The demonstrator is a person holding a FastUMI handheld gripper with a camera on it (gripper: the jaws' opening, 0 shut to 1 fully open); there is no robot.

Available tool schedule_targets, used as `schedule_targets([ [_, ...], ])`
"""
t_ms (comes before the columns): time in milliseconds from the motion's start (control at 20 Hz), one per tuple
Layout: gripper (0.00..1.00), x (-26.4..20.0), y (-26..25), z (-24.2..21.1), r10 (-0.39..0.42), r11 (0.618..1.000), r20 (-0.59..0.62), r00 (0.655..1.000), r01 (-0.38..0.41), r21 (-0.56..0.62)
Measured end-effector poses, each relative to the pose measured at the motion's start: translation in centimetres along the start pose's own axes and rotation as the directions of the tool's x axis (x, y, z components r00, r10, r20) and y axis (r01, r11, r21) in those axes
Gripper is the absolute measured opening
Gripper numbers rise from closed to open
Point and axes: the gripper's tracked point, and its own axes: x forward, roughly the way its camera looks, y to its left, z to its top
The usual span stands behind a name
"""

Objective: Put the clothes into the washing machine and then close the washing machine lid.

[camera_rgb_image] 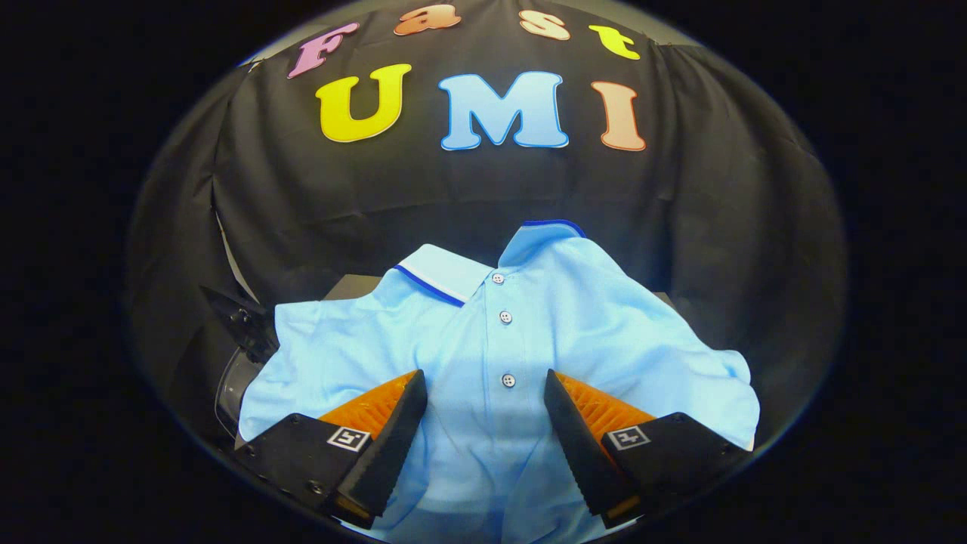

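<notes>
Gripper [485, 412], fingers spread apart, hovers over the light-blue polo shirt [514, 340], placket at 12 o'clock; next, probably a pinch.

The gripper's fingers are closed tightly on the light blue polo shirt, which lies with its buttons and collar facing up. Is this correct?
Not quite. In the gripper view the gripper is open: its two fingers stand wide apart over the light blue polo shirt, with the button strip lying between them, and nothing is pinched. The rest holds: the shirt lies with its buttons and collar facing up.
</notes>
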Motion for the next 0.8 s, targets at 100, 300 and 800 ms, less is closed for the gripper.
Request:
schedule_targets([
  [100,0.93,0.1,0.3,0.0,0.021,1.000,-0.002,1.000,-0.021,-0.001],
  [300,0.09,-0.6,0.4,0.1,0.001,1.000,-0.006,1.000,-0.001,-0.020],
  [800,0.01,-6.5,2.3,5.6,0.149,0.978,0.215,0.965,-0.175,0.109],
])
